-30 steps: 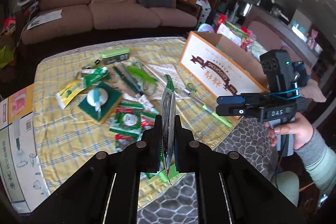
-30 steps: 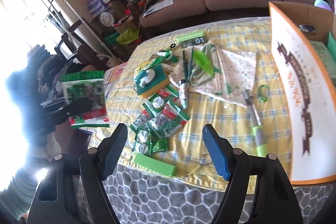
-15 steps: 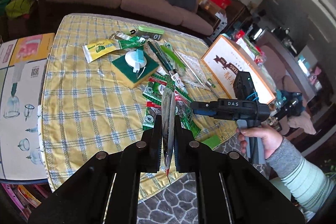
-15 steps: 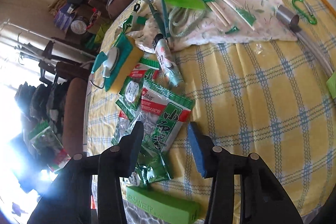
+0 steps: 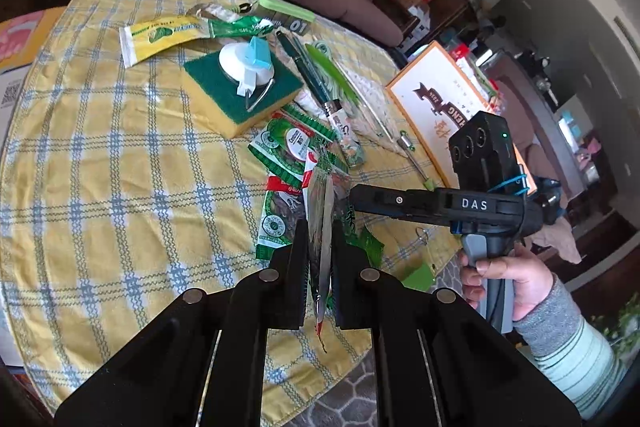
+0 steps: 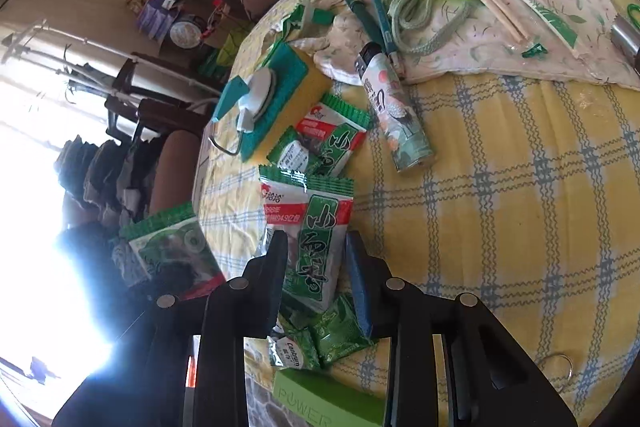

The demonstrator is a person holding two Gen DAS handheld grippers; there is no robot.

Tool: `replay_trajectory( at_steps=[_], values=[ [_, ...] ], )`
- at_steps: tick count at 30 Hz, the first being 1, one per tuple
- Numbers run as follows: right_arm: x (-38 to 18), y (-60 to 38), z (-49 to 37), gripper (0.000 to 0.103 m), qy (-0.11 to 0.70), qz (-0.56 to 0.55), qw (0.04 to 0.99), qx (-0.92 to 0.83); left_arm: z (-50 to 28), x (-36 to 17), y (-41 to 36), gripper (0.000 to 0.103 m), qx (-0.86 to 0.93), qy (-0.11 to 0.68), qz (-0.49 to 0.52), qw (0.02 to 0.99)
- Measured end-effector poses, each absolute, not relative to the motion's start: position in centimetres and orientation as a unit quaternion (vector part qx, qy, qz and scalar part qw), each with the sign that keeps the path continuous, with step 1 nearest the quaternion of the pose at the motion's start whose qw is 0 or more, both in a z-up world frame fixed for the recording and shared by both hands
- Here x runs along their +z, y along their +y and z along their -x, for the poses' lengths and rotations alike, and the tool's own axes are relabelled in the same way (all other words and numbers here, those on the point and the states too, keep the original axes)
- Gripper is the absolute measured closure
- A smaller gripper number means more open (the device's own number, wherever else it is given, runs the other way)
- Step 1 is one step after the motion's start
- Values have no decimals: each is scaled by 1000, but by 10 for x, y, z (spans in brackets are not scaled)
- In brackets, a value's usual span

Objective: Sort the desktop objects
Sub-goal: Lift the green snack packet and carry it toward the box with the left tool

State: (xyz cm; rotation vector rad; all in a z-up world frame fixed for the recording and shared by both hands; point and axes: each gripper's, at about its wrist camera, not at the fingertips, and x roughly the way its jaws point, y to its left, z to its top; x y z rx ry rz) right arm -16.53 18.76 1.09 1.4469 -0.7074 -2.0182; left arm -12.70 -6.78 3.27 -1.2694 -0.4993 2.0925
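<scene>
My left gripper is shut on a green and silver snack packet, held edge-on above the yellow checked tablecloth. That held packet also shows in the right wrist view at the left. My right gripper is open, its fingers on either side of a green, red and white snack packet that lies on the cloth. In the left wrist view the right gripper reaches in from the right over the pile of packets.
A sponge with a white suction hook, a patterned lighter, pens, a green cord, a floral cloth and a green power bank lie on the table. An orange-edged cardboard box stands at the right.
My right gripper has dropped down to the pile and narrowed around the top packet. My left gripper has kept its packet and swung to look over the table's left part.
</scene>
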Motion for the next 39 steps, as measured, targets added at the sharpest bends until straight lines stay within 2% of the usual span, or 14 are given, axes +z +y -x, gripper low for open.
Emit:
replay_trajectory(
  at_steps=[4,8,10,11,16,22,27,34,39],
  values=[
    [6,182,167,65,-259,-536,292,-749,138,14,-65,94,780,-209,499,314],
    [9,174,168,65,-253,-533,304,-748,137,9,-58,94,777,-206,503,316],
    [13,168,166,72,-247,-528,320,-747,137,7,-55,94,777,-203,506,316],
    [16,165,164,86,-244,-526,329,-746,137,6,-54,94,775,-205,508,316],
    [19,153,164,92,-223,-528,327,-752,135,8,-53,94,781,-206,504,307],
    [45,167,161,93,-253,-499,331,-760,134,50,-75,95,803,-218,463,306],
    [89,188,154,93,-268,-469,341,-769,136,98,-68,95,815,-209,440,315],
    [167,245,132,93,-258,-424,333,-802,138,173,5,95,818,-177,412,361],
    [219,328,111,93,-264,-384,292,-836,143,205,96,95,803,-165,408,402]
  ],
)
